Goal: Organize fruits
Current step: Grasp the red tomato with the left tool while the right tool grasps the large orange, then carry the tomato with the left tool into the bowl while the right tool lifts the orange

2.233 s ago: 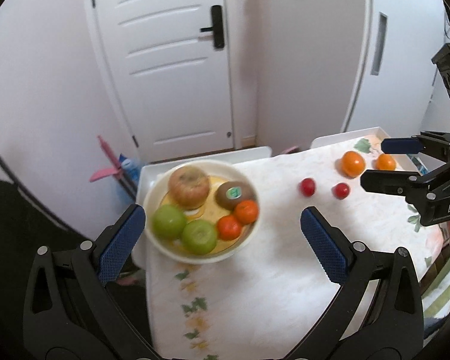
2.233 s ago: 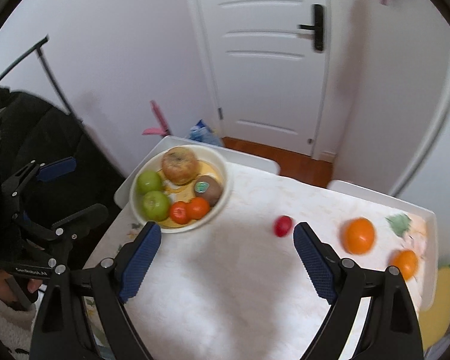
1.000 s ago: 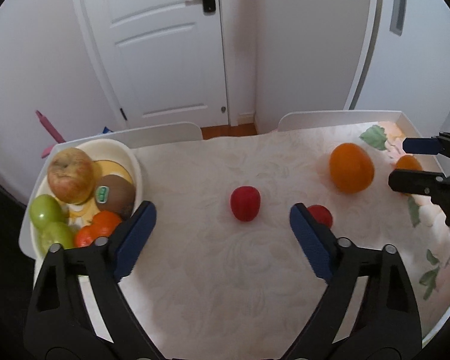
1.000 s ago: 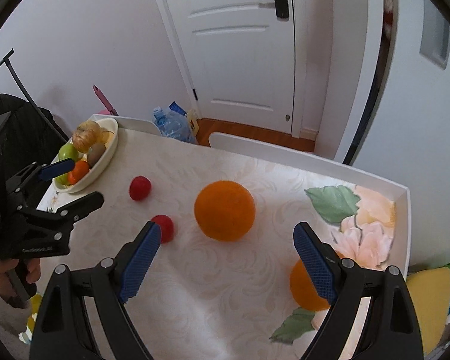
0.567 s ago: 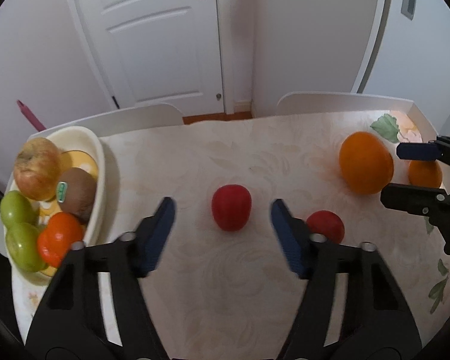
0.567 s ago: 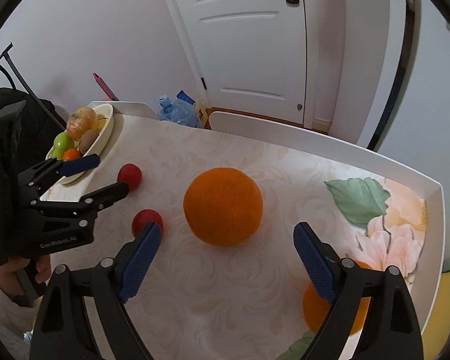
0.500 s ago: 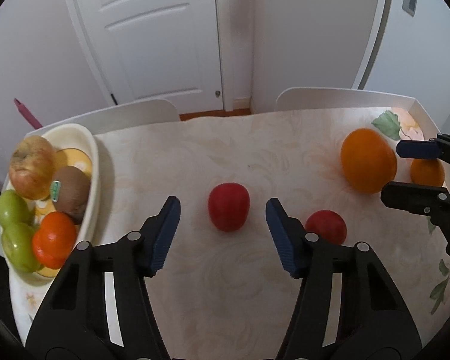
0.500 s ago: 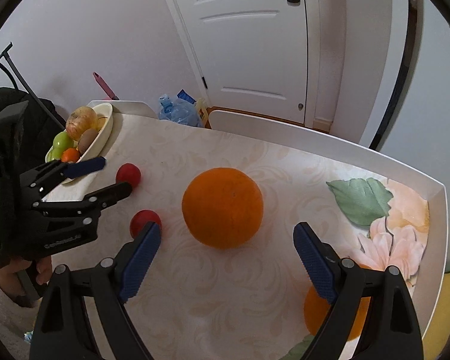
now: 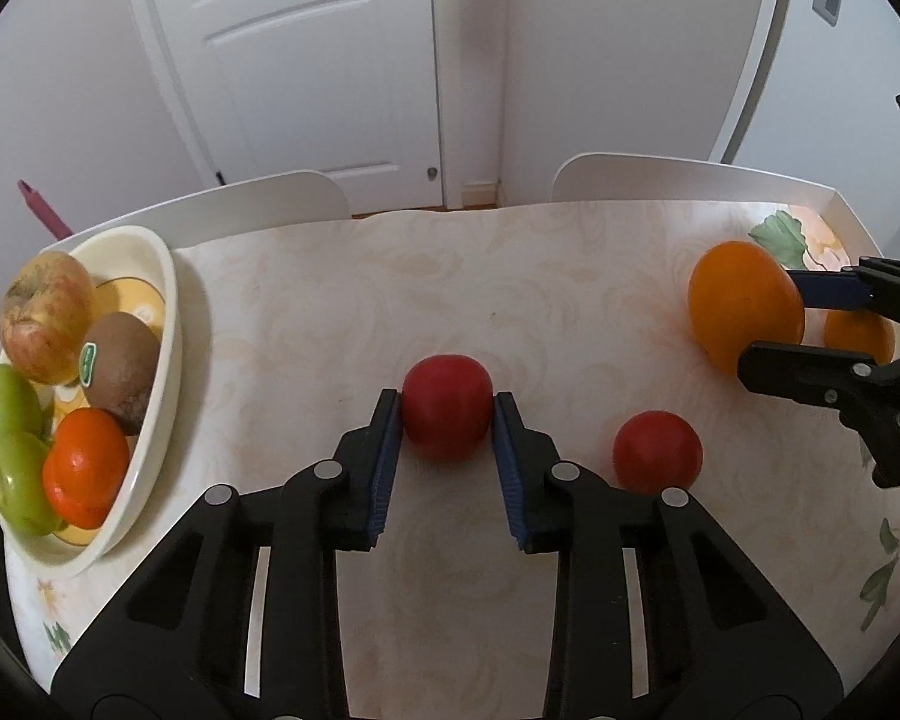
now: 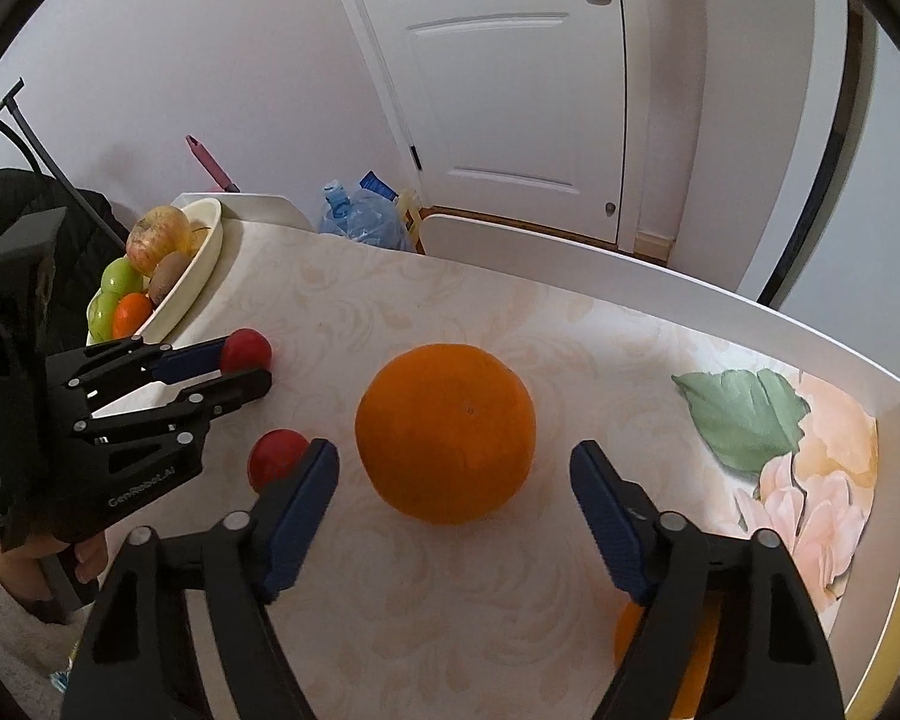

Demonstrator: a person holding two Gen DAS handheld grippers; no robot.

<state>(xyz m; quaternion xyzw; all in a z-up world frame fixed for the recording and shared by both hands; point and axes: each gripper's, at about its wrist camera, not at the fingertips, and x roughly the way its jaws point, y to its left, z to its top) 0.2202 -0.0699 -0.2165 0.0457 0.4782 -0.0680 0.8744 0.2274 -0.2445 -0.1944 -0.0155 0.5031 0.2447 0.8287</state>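
Sitting at the far left of the surface [image 9: 330, 300], the cream bowl [image 9: 165, 324] holds an apple, a kiwi, green fruits and a tangerine. Mid-surface, the left gripper [image 9: 447, 414] has its jaws clenched on a red tomato [image 9: 447, 405]. A second tomato [image 9: 657, 450] lies just beside. Rightward, the right gripper [image 10: 453, 468] is closing its jaws around the large orange [image 10: 444, 432], pads apart from it.

1. The right gripper [image 10: 453, 489] is closing; the large orange [image 10: 445, 432] sits between its blue pads, untouched.
2. At nine o'clock, the left gripper [image 10: 243, 363] clamps a red fruit [image 10: 247, 348].
3. A second red fruit [image 10: 275, 456] lies beside the left pad.
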